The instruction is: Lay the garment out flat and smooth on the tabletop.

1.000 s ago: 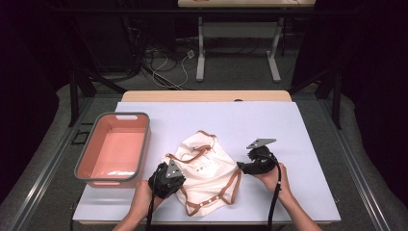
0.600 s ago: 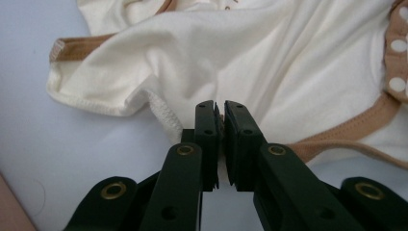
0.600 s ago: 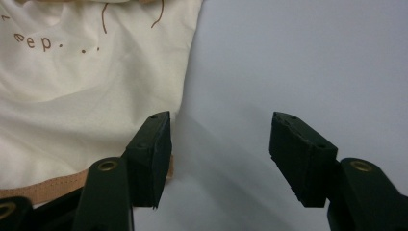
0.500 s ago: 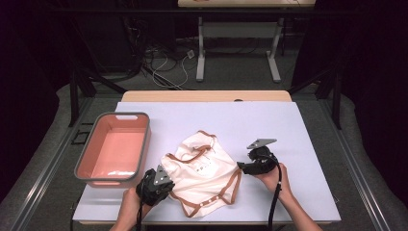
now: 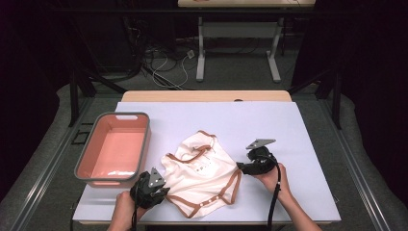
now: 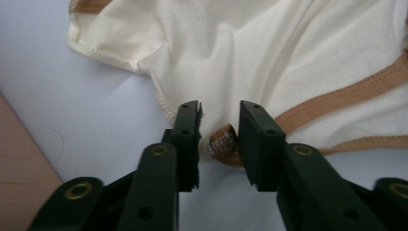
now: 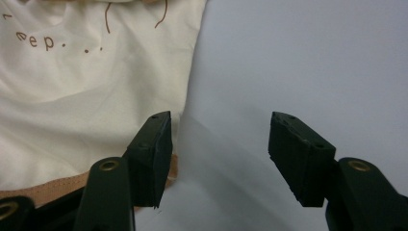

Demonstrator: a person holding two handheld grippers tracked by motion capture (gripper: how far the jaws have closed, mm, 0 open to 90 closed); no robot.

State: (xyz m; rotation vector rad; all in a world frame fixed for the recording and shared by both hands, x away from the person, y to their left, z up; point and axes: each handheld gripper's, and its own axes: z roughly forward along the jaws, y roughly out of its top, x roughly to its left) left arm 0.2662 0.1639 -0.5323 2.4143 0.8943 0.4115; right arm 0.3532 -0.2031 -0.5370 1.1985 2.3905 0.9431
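A cream baby bodysuit (image 5: 204, 175) with brown trim lies spread on the white table (image 5: 269, 125). My left gripper (image 5: 163, 192) sits at its near left corner. In the left gripper view its jaws have just been opening, and the gripper (image 6: 220, 139) stands open with a folded bit of brown trim (image 6: 222, 142) loose between the pads. The cream cloth (image 6: 269, 57) stretches away beyond. My right gripper (image 5: 241, 167) is at the garment's right edge. It is open (image 7: 219, 154), one jaw over the trimmed hem of the bodysuit (image 7: 72, 96), the other over bare table.
A pink basin (image 5: 146, 139) with a grey rim stands at the table's left, close to my left hand. Bare white table runs behind and to the right of the garment. Table legs and cables lie on the floor beyond the far edge.
My left gripper has moved left and toward the near edge, drawing the garment's corner out flatter, and its jaws have parted off the trim. The right gripper has stayed put.
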